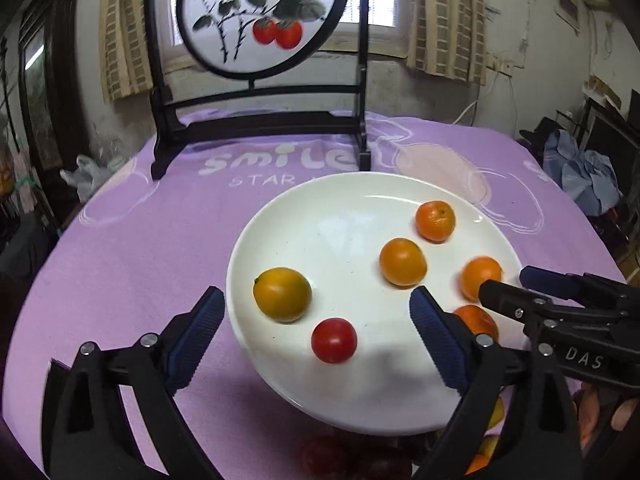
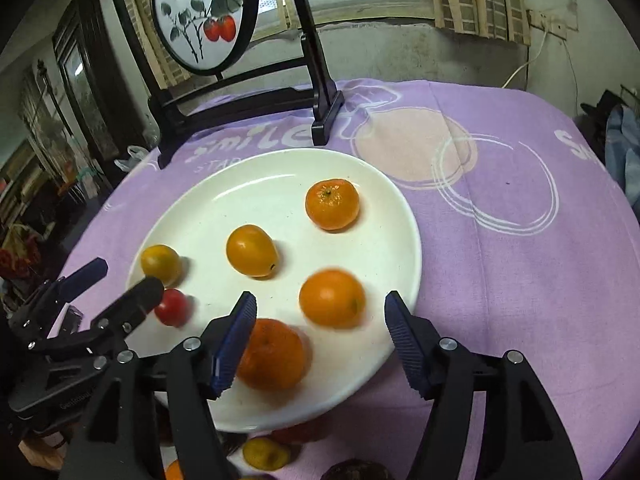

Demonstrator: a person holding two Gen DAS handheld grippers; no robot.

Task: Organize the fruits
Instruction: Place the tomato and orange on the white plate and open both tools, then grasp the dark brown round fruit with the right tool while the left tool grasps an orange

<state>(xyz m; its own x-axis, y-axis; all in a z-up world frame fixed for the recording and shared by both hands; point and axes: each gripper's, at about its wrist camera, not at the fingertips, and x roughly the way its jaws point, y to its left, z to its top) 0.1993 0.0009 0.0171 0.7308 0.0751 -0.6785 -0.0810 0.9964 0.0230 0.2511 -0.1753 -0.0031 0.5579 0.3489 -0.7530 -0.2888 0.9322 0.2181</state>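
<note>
**Six fruits on the plate, both claws spread**

The left claw (image 1: pixel 316 304) hangs open over the plate's (image 1: pixel 320 208) near-left part, empty, with the tomato (image 1: pixel 334 340) and a yellow-orange fruit (image 1: pixel 282 294) between its fingers. The right claw (image 2: pixel 320 312) is spread too, pinching nothing; an orange (image 2: pixel 332 298) sits between its tips. The right view alone shows the big orange (image 2: pixel 276 354) whole; the left view hides most of it. Fruit below the plate's near rim, on the purple-clothed bench (image 2: pixel 500 260), is cut off and blurred.
</note>
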